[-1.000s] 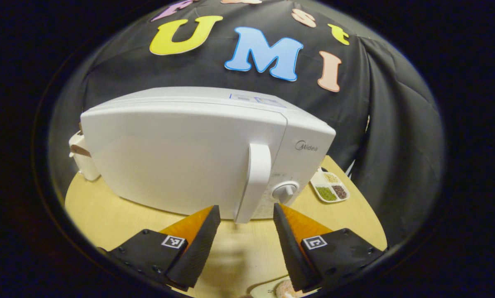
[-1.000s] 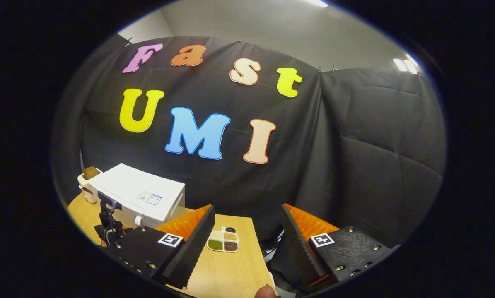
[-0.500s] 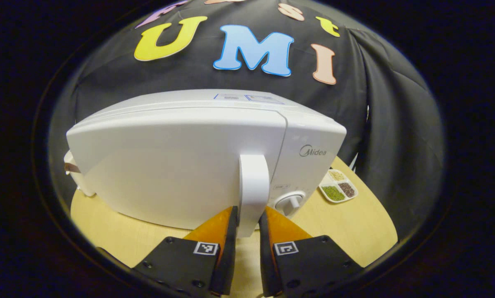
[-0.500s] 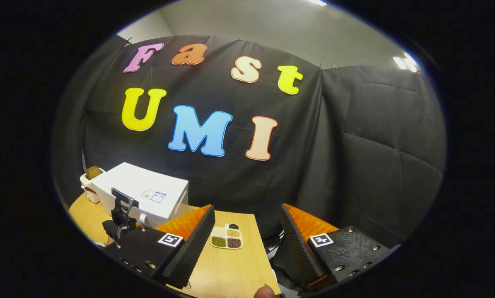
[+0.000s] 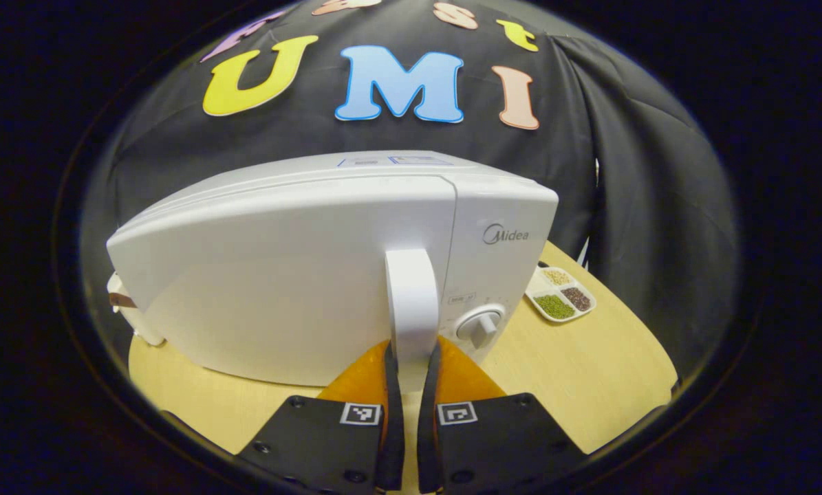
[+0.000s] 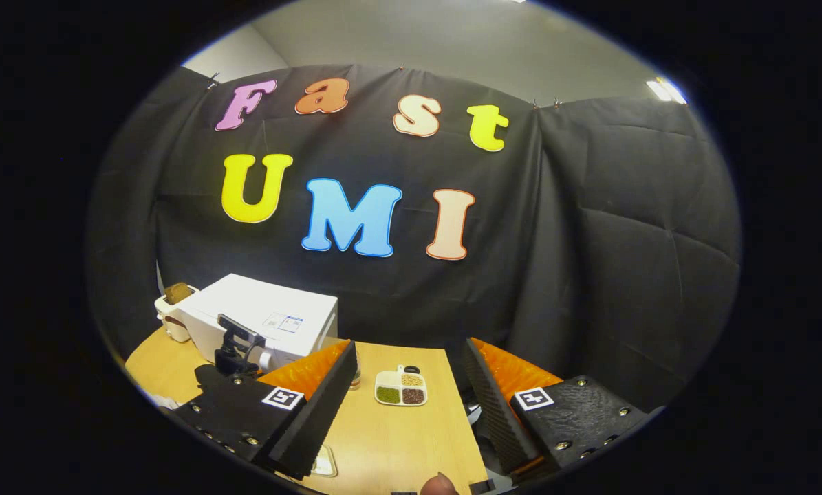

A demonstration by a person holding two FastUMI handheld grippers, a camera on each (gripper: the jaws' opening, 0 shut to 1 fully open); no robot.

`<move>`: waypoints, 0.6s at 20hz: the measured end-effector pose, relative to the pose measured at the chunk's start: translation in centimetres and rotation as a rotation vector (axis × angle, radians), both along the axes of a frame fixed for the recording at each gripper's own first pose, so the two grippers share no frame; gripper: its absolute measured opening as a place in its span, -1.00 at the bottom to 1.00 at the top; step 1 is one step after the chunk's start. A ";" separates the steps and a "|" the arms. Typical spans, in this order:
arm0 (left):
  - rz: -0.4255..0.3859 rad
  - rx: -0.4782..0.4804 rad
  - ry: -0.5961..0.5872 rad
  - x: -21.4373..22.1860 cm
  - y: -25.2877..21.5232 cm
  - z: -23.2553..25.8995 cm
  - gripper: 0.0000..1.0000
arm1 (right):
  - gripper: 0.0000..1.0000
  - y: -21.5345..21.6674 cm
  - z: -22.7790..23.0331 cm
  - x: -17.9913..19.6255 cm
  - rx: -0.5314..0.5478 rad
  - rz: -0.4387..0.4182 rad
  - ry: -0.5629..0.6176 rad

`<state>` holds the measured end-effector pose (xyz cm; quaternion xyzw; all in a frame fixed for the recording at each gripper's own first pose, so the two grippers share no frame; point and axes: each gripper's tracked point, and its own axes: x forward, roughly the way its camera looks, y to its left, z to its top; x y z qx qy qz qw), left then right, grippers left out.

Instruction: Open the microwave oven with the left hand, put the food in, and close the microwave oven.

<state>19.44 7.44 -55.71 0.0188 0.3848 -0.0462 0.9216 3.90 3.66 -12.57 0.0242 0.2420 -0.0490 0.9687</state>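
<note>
— What is the left gripper [image 5: 411,357] doing right now?

— It is clamping the microwave's door handle [image 5: 412,302] — both fingers are pressing on the lower end of that white vertical bar, one on each side. So the step in hand is the first one, opening the microwave oven [image 5: 328,261]. The door [image 5: 280,275] is lying flush with the body; I judge nothing has been opened yet.

— And the next move?

— A pull toward the person, I think, curving round the hinge at the door's far edge from the handle. A straight tug might drag the whole oven across the wooden table [image 5: 589,364], since it is sitting loose on it.

— Where is the right gripper [image 6: 411,392]?

— It is hanging well away from the microwave, to the control-panel side, with its jaws spread wide and nothing between them. In the right gripper view the left gripper [image 6: 235,347] is showing farther off, up against the microwave's front.

— And the food?

— I cannot tell for certain which item is meant. Past the knob [image 5: 481,324] side of the microwave a small divided dish [image 5: 560,294] is sitting on the table, holding pale grains in one compartment, green in another, dark brown in a third. Behind the microwave's hinge side a white container [image 6: 171,317] is standing with something brown on top — too small to name.
</note>
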 end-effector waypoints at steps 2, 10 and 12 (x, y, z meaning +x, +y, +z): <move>0.010 -0.012 -0.013 0.0 0.0 0.0 -0.67 | 0.92 -0.3 0.7 -1.4 0.016 0.014 -0.027; 0.095 0.008 -0.006 0.0 0.1 0.1 -0.68 | 0.90 -5.8 1.6 -8.5 0.072 0.016 -0.066; 0.157 0.001 0.023 -1.8 0.1 0.2 -0.67 | 0.89 -7.0 1.2 -10.1 0.065 0.022 -0.064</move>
